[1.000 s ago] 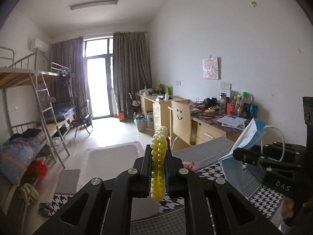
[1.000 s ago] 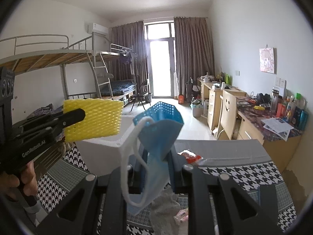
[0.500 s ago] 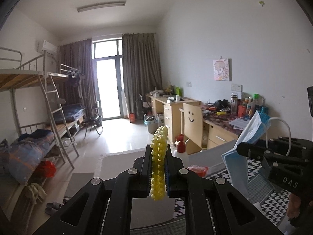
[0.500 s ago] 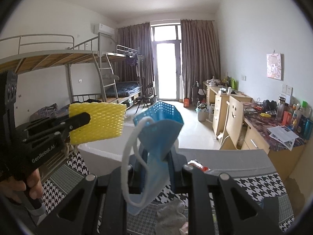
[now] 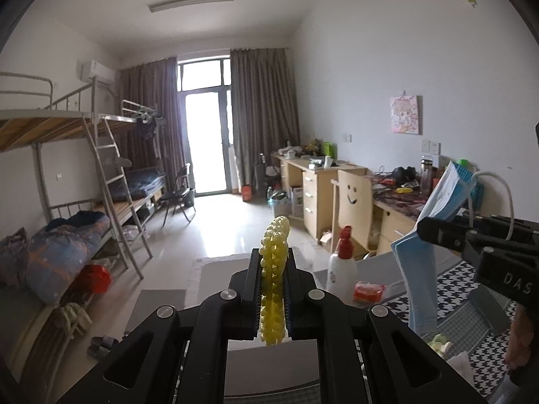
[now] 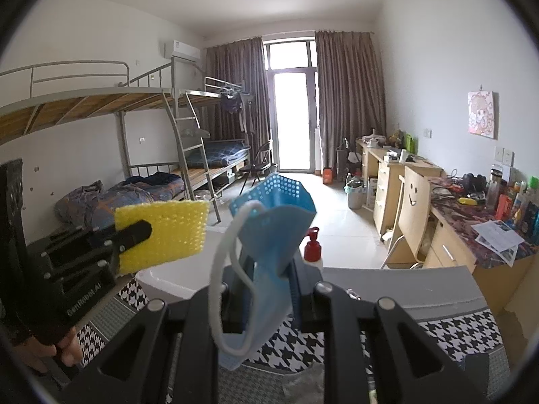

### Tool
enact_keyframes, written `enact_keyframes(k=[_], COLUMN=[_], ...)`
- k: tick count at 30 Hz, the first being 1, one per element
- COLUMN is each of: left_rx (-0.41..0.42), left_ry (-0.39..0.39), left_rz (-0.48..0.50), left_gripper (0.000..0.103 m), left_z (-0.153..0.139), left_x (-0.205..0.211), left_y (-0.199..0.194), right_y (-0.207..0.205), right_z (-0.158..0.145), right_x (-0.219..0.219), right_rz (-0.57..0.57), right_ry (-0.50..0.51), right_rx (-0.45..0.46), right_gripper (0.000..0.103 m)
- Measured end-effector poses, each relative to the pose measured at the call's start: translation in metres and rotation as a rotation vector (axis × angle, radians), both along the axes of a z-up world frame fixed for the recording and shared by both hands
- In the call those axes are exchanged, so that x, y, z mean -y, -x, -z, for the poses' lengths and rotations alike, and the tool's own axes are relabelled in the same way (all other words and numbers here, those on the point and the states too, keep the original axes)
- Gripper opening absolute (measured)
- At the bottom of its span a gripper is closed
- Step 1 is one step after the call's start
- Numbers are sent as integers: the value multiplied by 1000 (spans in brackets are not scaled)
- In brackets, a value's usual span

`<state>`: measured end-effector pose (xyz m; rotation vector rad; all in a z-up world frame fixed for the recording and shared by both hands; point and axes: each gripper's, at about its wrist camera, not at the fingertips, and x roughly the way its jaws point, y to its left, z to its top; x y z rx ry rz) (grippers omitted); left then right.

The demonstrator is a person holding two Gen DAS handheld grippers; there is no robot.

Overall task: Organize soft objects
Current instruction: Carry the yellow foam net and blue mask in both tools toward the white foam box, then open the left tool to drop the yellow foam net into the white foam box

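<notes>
The left tool [image 5: 273,281] is black and clamps a bright yellow foam net [image 5: 274,282] with a bumpy mesh texture. At about 3 o'clock from it, the black right tool [image 5: 438,232] pinches a light blue face mask [image 5: 426,235] with white ear loops. The surface [image 6: 454,333] wears a black-and-white houndstooth cloth with grey panels. On it stands a white bottle [image 5: 342,269] with a red cap, beside an orange-red packet [image 5: 369,291].

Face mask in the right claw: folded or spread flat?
Folded: the face mask hangs doubled over between the right claw's closed fingers, ear loop dangling.
</notes>
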<state>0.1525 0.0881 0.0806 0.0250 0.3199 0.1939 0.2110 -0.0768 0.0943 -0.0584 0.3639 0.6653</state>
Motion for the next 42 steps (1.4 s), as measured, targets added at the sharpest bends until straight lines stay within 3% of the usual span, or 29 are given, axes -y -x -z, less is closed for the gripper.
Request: enact_keyframes(k=[15,27,28,30,31,32,36,38,42], left_rx=[-63,-138,-148,-161,-165,-160,-127,-106,-92], left_ry=[19,43,47,56,60,61,62,68,72], left_rz=[-55,-44,-42,-33,-36,-41,-66,-84,-101], left_gripper=[11,13,16,38,62,77,88,99,102], left_z=[15,30,32,35,36,35,29,27,25], left_x=[-26,-41,-43,-46,-48,-49,-55,-59,-62], left_y=[-28,-51,-53,-55,-55,-53,-41,-35,-29], right_y=[-23,-46,-47,-49,-50,-51,-51,-53,-58], right_z=[-15,-16,-15,-14,-15,-15,-14,-14,-10], right_x=[-31,-49,-49,-51,-52,-52,-57,-60,-68], right_rz=[-17,-10,-11,-11,-12,-10,-10,-13,-23], right_ry=[12,13,13,17,20,20,26,29,38], right_rx=[-3,-37,-38,-37,-34,-32,-25,-29,-43], right_gripper=[23,23,23,23,23,23,23,23,23])
